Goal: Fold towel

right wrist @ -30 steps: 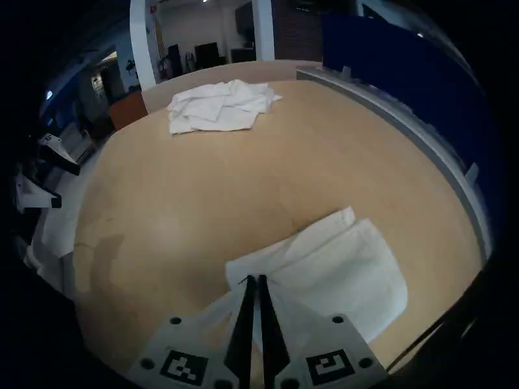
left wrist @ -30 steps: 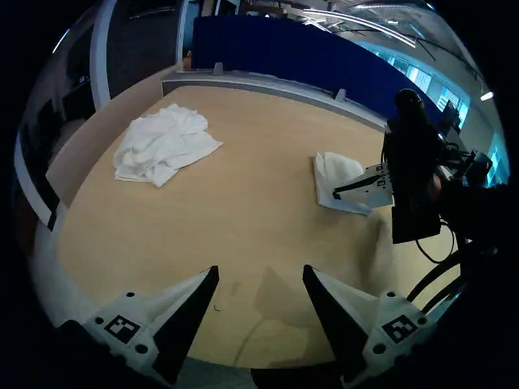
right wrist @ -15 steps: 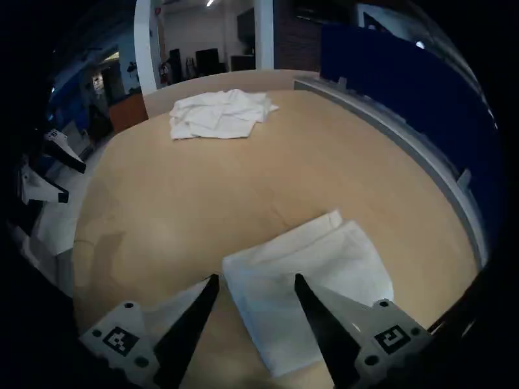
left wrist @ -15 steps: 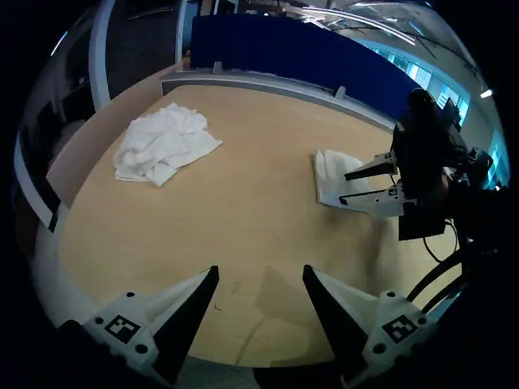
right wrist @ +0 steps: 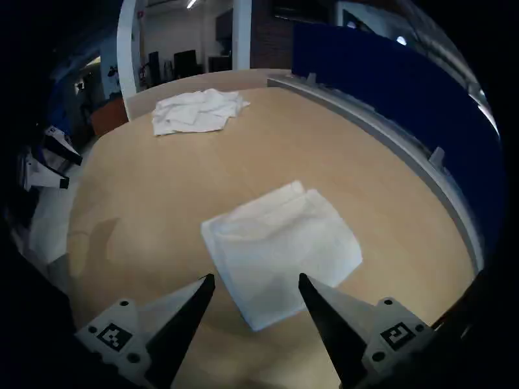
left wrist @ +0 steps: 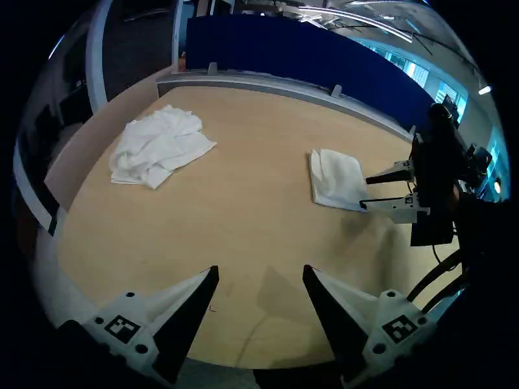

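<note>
The right gripper stands wide open with nothing between its fingers, poised just above the near edge of the folded towel. In the left gripper view it shows on the far right side of that towel, its fingers spread and pointing at it. The left gripper is also wide open and empty, hovering well apart from the folded towel over bare surface.

The folded towel lies flat as a tidy rectangle, its layers stacked and a doubled edge on the side away from the right gripper. The fold looks finished.

Well beyond the folded towel, a loose pile of white towels sits crumpled. Past the folded towel to the other side runs a blue partition.

The main risk I see is the right gripper's low, close fingers: a sideways or forward sweep could snag the top layer and drag the fold open. Lifting clear first would avoid that. Reaching for the pile across the folded towel could brush it out of shape too.
</note>
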The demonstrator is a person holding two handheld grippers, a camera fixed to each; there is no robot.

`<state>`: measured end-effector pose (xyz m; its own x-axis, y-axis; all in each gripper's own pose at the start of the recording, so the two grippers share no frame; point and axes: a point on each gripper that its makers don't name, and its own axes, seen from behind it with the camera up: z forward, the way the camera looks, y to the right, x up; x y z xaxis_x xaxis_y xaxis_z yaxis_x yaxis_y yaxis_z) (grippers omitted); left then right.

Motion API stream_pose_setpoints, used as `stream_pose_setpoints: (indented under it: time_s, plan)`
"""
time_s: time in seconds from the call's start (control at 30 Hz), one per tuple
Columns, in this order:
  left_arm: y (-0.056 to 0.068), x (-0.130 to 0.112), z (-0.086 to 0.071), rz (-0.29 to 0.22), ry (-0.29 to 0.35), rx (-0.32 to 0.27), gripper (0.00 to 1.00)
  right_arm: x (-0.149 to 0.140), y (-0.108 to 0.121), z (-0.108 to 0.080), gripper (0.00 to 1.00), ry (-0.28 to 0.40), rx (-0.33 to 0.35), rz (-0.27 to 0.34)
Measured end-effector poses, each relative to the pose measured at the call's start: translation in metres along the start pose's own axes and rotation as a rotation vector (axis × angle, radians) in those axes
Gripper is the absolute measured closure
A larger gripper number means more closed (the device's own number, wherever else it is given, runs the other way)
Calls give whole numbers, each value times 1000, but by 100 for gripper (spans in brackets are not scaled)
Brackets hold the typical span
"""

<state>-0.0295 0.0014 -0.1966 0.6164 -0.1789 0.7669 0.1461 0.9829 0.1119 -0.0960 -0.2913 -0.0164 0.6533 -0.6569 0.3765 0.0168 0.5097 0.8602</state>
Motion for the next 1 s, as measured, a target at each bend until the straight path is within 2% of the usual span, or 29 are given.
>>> stream_pose_setpoints:
  time_s: [0.17,0.4,0.47,0.6,0.8,1.0]
  plan:
    - [3,-2,1,-5,-3,-5,4,-25,6,-6,0,-29,-19,37]
    - [5,-3,3,4,-4,-6,3,-36,6,-7,1,-40,-35,54]
    - [5,-3,3,4,-5,-5,4,-38,4,-6,7,-43,-35,58]
    - [5,-3,1,-2,-4,-6,4,-43,3,-2,28,-53,-37,77]
    - [4,-4,0,-4,-4,-3,4,-45,0,-1,68,-55,-45,102]
    - [3,-4,1,-5,-4,-3,4,-46,-2,0,73,-57,-47,117]
